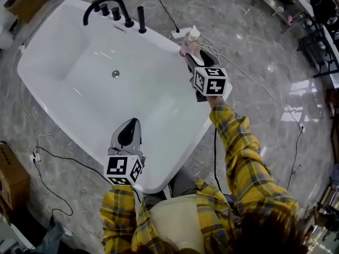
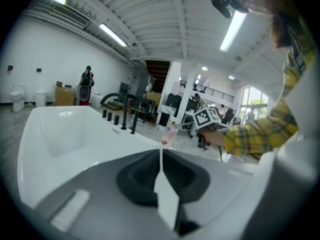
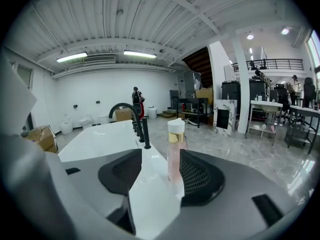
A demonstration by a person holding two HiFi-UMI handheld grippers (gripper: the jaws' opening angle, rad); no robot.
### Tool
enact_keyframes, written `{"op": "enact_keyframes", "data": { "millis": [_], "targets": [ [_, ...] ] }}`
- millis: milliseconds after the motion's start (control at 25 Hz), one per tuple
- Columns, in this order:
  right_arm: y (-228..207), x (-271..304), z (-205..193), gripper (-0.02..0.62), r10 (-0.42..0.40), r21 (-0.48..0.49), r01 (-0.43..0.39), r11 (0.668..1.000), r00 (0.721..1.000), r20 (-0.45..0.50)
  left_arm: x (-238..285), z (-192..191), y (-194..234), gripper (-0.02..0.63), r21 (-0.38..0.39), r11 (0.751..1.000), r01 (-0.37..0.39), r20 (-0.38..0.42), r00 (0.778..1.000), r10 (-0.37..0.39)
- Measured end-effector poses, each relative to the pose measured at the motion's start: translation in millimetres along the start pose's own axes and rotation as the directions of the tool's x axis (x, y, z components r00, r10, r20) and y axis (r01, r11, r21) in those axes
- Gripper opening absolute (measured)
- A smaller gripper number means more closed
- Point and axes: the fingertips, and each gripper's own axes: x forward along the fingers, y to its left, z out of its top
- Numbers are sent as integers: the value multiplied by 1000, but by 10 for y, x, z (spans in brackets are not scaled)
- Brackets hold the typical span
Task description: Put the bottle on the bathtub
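The pink bottle [image 1: 190, 40] with a white cap and gold collar stands upright on the far right rim of the white bathtub [image 1: 63, 62]. My right gripper [image 1: 192, 57] is open around it. In the right gripper view the bottle [image 3: 175, 151] sits between the dark pads, close to the right pad [image 3: 201, 176], with a wide gap to the left one. My left gripper [image 1: 132, 123] hovers over the tub's near rim, shut with nothing in it. From the left gripper view, the bottle [image 2: 168, 135] shows far off beside the right gripper's marker cube.
A black faucet set [image 1: 108, 9] stands on the tub's far rim, with the drain [image 1: 115, 74] in the basin. A power strip [image 1: 178, 34] and cables lie on the marble floor beyond the bottle. A cardboard box [image 1: 10, 176] sits at the left.
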Motion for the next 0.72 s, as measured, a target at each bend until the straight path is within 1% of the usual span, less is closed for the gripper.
{"op": "enact_keyframes", "data": {
  "millis": [160,360,600,720],
  "targets": [
    [130,-205,3,229,5,15,-5,1000,1000,9,-49,49,-5,9,7,1000,20,19,1000,-20],
    [315,-542,18,227,13,52,-15,999,999,31,-193,104,-12,9,6,1000,26,46,999,-26],
    [577,-954,22,225,39,59,-40,997,999,23,-399,162,-8,9,-15,999,30,67,997,-29],
    [721,-1172,13,208,58,55,-59,997,998,18,-510,181,-22,9,-29,999,40,80,996,-37]
  ]
}}
